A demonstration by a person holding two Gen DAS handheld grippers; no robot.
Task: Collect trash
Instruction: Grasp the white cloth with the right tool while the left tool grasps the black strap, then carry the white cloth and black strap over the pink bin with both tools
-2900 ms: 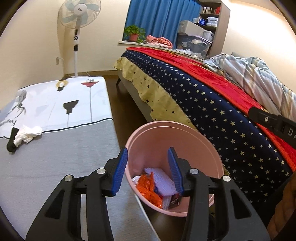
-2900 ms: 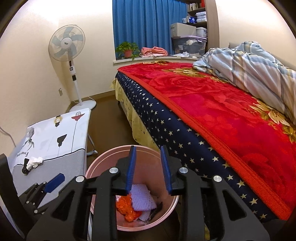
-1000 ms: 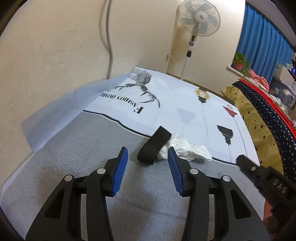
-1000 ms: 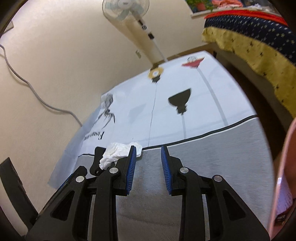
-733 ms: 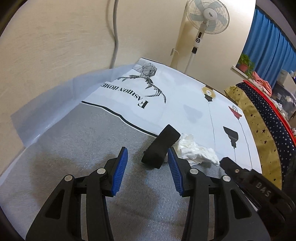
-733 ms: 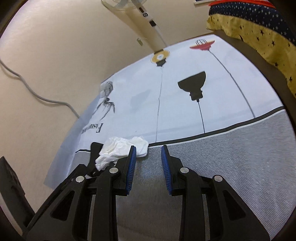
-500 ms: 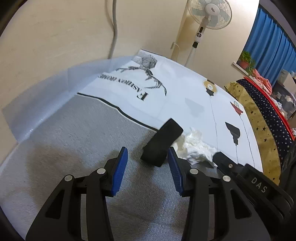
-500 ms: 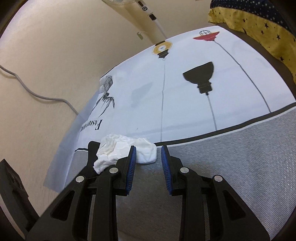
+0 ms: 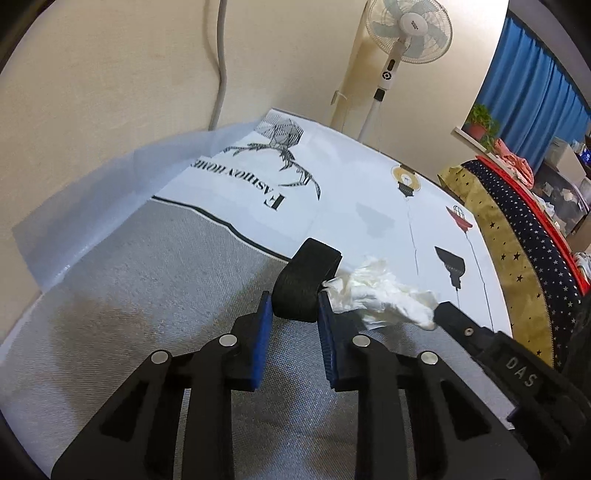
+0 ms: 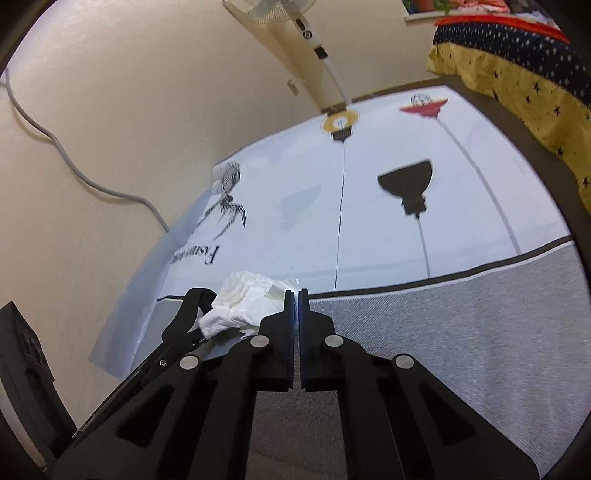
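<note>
A black band-like object (image 9: 308, 278) lies on the covered table, a crumpled white tissue (image 9: 380, 295) touching its right side. My left gripper (image 9: 293, 301) is shut on the near end of the black object. In the right wrist view the tissue (image 10: 247, 301) lies just left of my right gripper (image 10: 297, 295), whose fingers are pressed together at the tissue's right edge; whether they pinch it I cannot tell. The black object (image 10: 197, 299) shows partly behind the tissue.
The table wears a grey and white printed cloth (image 9: 147, 280). A standing fan (image 9: 402, 26) stands behind it by the wall, with a grey cable (image 10: 74, 166). The bed with a starred blanket (image 9: 524, 236) is to the right.
Both grippers left the pink bin and came down to the table. The left jaws closed on the black object. The right jaws closed beside the tissue.
</note>
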